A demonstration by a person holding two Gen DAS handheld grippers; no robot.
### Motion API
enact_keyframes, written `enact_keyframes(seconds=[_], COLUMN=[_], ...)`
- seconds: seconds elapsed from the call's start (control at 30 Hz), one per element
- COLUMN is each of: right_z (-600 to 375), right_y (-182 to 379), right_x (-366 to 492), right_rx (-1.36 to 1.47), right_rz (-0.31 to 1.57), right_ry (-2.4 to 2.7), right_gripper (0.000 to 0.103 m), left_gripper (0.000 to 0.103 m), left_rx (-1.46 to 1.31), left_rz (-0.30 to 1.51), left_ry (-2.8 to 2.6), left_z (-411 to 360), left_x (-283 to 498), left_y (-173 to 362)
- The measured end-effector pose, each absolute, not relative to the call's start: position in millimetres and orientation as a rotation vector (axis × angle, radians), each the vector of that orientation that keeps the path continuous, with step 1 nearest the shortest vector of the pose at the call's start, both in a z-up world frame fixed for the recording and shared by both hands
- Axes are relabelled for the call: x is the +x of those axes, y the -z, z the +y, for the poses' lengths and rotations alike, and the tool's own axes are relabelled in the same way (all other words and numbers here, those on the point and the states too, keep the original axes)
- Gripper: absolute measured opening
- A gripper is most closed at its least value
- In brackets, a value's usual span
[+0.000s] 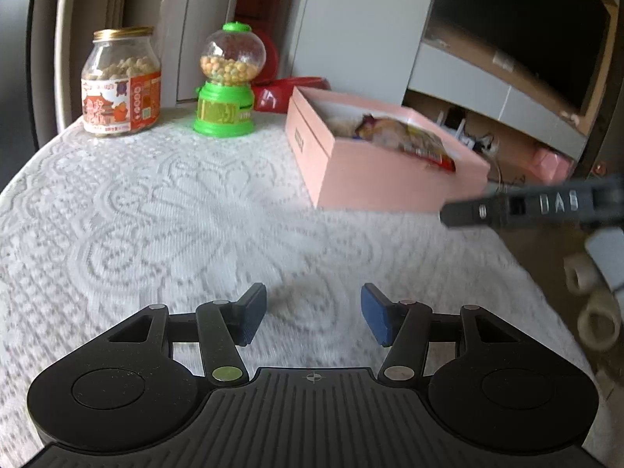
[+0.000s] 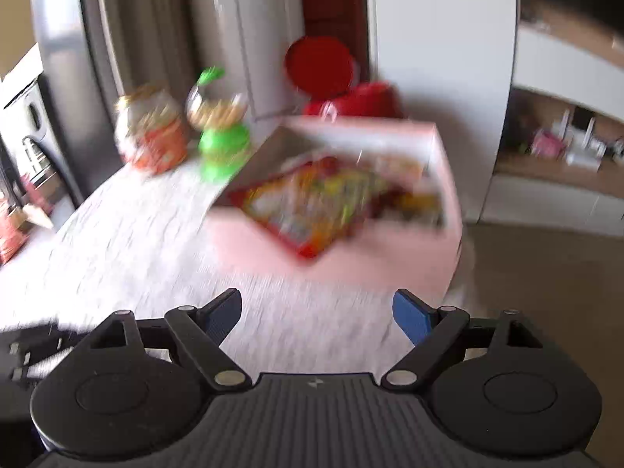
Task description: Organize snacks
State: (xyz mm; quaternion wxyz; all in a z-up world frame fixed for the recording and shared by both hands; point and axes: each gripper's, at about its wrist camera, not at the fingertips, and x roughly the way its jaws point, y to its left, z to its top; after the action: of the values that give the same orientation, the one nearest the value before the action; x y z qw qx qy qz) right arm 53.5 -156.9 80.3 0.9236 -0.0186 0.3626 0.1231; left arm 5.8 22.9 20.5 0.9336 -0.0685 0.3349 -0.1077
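A pink open box [image 1: 374, 163] stands on the white lace-covered table [image 1: 163, 210] and holds snack packets [image 1: 405, 136]. In the blurred right wrist view the box [image 2: 444, 163] shows a colourful packet [image 2: 312, 202] lying inside. A glass jar of snacks [image 1: 121, 82] with a gold lid and a green candy dispenser [image 1: 228, 82] stand at the table's back; both also show in the right wrist view, the jar [image 2: 152, 132] and the dispenser [image 2: 222, 132]. My left gripper [image 1: 314, 312] is open and empty above the table. My right gripper [image 2: 316, 316] is open and empty, in front of the box.
A red lidded container [image 1: 280, 89] sits behind the box; it also shows in the right wrist view [image 2: 343, 82]. The right gripper's body [image 1: 538, 206] reaches in at the right of the left wrist view. White cabinets and a cardboard box [image 1: 507, 58] stand beyond the table's right edge.
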Motion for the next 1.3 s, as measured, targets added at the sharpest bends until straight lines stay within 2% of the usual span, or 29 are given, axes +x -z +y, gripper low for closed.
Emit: enact_keyframes(seconds=[0.13,0.33,0.43,0.47,0.5,0.57,0.67,0.7,0.77,0.97,1.1,1.17,1.23,1.3], right_z=[-161,-170,-167,-167,-169,-174,-188,-192,-197,-197,-188,-191,-197,-203], right_y=[-70,-116,-124,-125,-124,-120,-112,-112,-113,-113,-114,-114,-114,-114], right_x=[37,64,100,112,125,150,167,170,177,208,228,231,224,208], right_rx=[-0.037,0.000,0.018,0.038,0.065,0.126,0.194,0.194,0.186,0.193,0.173,0.195,0.195,0.192], right_rz=[0.729,0.612,0.672,0.706,0.744,0.839,0.894,0.894,0.898,0.884,0.856,0.862,0.886,0.903], right_ry=[-0.236,-0.227,-0.230,-0.236,-0.239,-0.258,-0.267,-0.280,-0.288,-0.334,-0.314,-0.289,-0.279,-0.282], right_gripper=[0.085,0.085,0.085,0.079,0.064,0.042,0.029,0.020,0.008,0.008,0.008,0.009,0.014,0.033], left_gripper=[0.059,0.059,0.059,0.061,0.060,0.057,0.052,0.050,0.047,0.046,0.035,0.034,0.034,0.034], left_rx=[-0.167,-0.208,-0.279,-0.277,-0.257,-0.191,-0.112,-0.082,-0.031,-0.033,-0.023,-0.036,-0.028,-0.001], left_rz=[0.693,0.619,0.603,0.595,0.601,0.635,0.693,0.704,0.722,0.703,0.671,0.673,0.687,0.713], left_ry=[0.246,0.278,0.371,0.407,0.411,0.390,0.406,0.425,0.447,0.483,0.470,0.479,0.497,0.505], left_z=[24,24,21,17,13,2,-14,-21,-32,-45,-48,-41,-35,-30], left_x=[6,20,59,76,92,128,164,169,178,206,224,219,209,200], left_y=[-23,-56,-81,-88,-92,-95,-87,-84,-77,-74,-78,-83,-89,-92])
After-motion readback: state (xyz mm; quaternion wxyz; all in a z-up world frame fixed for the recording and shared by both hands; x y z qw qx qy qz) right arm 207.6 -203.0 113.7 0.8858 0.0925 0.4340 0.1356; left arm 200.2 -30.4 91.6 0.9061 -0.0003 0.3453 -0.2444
